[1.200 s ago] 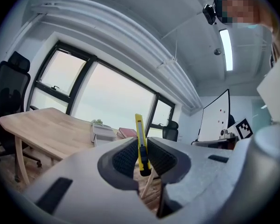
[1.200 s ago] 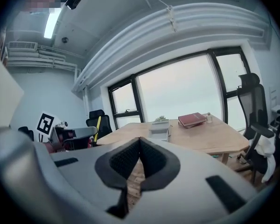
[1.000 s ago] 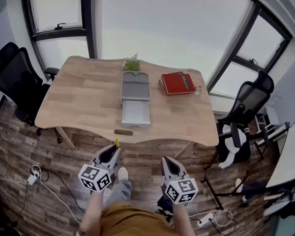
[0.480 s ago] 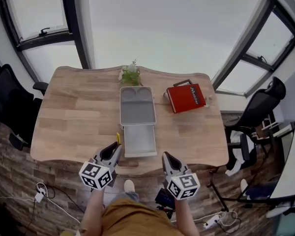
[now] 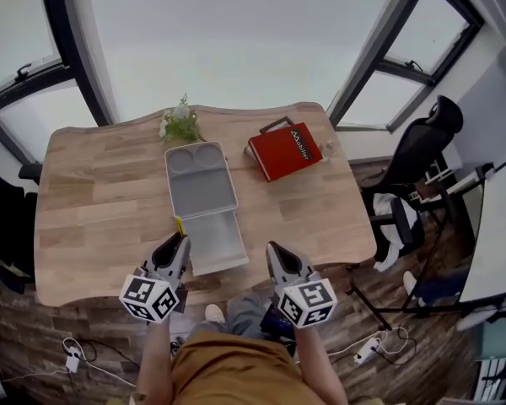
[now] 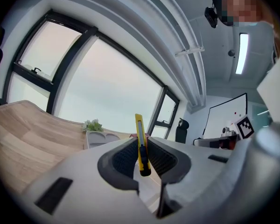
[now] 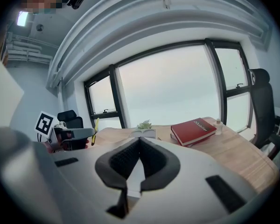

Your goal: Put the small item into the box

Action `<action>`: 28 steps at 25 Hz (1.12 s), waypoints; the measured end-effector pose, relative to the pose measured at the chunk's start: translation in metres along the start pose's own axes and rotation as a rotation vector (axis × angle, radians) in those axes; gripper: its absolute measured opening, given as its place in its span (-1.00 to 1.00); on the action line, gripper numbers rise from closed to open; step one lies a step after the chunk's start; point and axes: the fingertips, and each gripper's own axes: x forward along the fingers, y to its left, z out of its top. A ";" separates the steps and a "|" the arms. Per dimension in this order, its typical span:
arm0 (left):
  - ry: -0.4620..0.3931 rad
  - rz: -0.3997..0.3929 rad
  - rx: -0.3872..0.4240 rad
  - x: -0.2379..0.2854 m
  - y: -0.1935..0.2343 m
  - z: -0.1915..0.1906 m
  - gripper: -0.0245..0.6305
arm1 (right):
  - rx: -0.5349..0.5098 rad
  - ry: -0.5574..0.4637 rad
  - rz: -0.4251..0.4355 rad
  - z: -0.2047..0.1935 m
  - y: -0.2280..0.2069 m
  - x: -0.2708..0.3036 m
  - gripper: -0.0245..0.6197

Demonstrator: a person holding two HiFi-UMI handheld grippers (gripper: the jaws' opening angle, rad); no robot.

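White lettering on the cover of the red book (image 5: 285,150) — too small to read with certainty. Left of it on the desk (image 5: 93,201), an open grey box (image 5: 204,205), with a small plant (image 5: 179,125) at its far end. Pinched upright in the left gripper (image 5: 172,250): a yellow utility knife (image 5: 179,224), by the box's near left side. Right gripper (image 5: 278,256) pressed together on nothing, over the desk's near edge. Off to the right, a black office chair (image 5: 417,146).

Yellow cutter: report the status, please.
Left claw shut on yellow cutter. Right claw shut, empty. Grey box open, cutter not yet inside. No obstacle seen.
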 end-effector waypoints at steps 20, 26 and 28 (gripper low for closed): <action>-0.006 0.018 0.003 0.037 0.030 0.018 -0.73 | 0.013 0.001 0.016 0.005 -0.018 0.041 -0.91; 0.029 0.022 0.006 0.040 0.030 0.003 -0.73 | 0.028 0.026 0.023 -0.006 -0.022 0.044 -0.91; 0.042 0.027 0.003 0.041 0.031 -0.002 -0.73 | 0.033 0.032 0.025 -0.009 -0.022 0.044 -0.91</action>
